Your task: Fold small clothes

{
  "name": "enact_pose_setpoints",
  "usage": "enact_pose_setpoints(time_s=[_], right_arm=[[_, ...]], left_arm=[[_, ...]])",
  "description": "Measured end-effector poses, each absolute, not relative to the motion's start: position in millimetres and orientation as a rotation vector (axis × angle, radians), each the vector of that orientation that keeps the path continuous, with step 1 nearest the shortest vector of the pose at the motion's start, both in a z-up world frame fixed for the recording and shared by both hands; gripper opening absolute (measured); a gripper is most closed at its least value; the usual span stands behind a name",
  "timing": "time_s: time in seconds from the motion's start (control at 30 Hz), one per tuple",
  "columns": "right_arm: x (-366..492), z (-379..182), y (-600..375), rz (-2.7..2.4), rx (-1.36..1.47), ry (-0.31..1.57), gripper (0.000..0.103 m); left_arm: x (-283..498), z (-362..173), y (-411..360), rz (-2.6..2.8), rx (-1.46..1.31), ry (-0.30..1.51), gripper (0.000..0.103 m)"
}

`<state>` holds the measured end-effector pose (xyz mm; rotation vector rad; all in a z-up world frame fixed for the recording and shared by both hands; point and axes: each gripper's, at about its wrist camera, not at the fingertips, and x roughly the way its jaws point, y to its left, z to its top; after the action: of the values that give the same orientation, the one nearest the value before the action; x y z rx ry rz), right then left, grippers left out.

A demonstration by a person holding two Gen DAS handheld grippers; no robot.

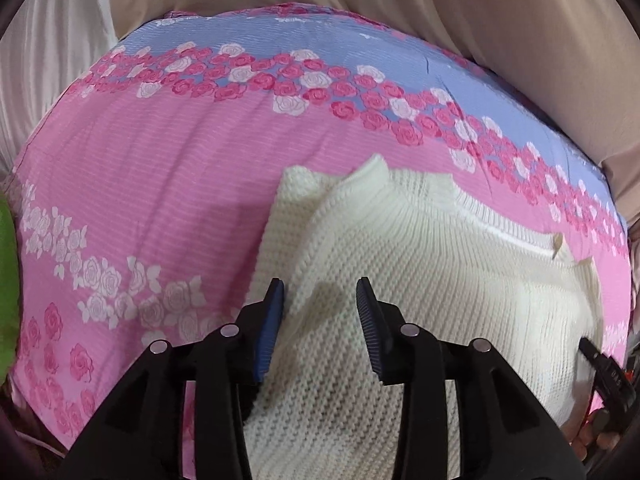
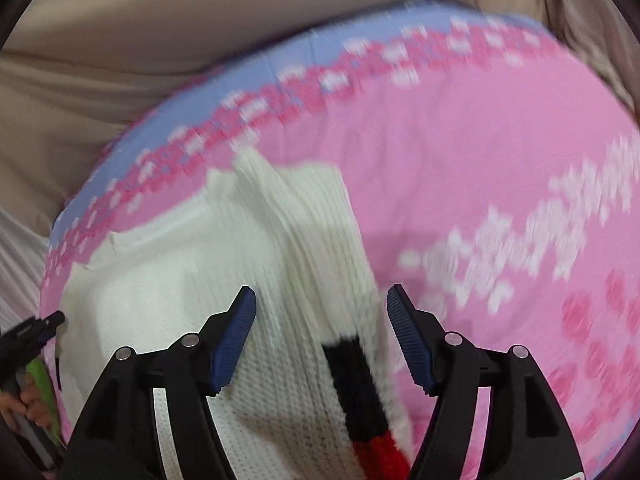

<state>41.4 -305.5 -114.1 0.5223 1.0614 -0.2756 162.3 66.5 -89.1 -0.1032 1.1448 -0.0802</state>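
Observation:
A cream knitted sweater [image 1: 400,264] lies on a pink and blue rose-patterned bedspread [image 1: 168,184], with one side folded over its body. My left gripper [image 1: 320,292] is open just above the sweater's folded edge and holds nothing. In the right wrist view the same sweater [image 2: 224,280] shows a black and red stripe [image 2: 360,392] near its lower edge. My right gripper [image 2: 320,300] is open over that part and holds nothing. The right wrist view is blurred. Each gripper's tip shows at the edge of the other's view: the right one [image 1: 600,356], the left one [image 2: 44,324].
Beige cloth [image 1: 440,8] hangs behind the bed and white cloth [image 1: 52,52] at the far left. A green object [image 1: 8,280] sits at the bed's left edge. The bedspread [image 2: 480,160] stretches out pink to the right of the sweater.

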Motion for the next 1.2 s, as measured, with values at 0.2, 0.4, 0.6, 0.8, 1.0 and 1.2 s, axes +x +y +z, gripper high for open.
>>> enact_pose_setpoints(time_s=[0.2,0.4,0.6,0.8,1.0,1.2], right_arm=[[49.6,-120.9,-294.2,-0.283,0.524,1.058,0.070],[13.1,-111.3,-309.4,-0.265,0.542,1.043,0.071],[-39.7,-134.2,-302.0,-0.173,0.637,1.101,0.075],[-39.9,-100.3,-294.6,-0.147,0.695,0.984,0.014],[-99.4,-78.8,-315.0,-0.163,0.635,1.066,0.011],[-116.5,-122.9,-313.6,-0.215,0.675,1.155,0.031]], left_arm=[[145.6,-86.6,72.9,-0.087,-0.112,1.153,0.060],[108.1,-111.9,115.8,-0.119,-0.336,1.283,0.087],[83.9,-125.7,118.8,-0.116,-0.387,1.288,0.048],[74.3,-78.8,141.3,-0.204,-0.394,1.296,0.014],[28.0,-128.8,146.5,-0.176,-0.330,1.463,0.018],[42.8,-72.8,126.7,-0.134,-0.268,1.243,0.064]])
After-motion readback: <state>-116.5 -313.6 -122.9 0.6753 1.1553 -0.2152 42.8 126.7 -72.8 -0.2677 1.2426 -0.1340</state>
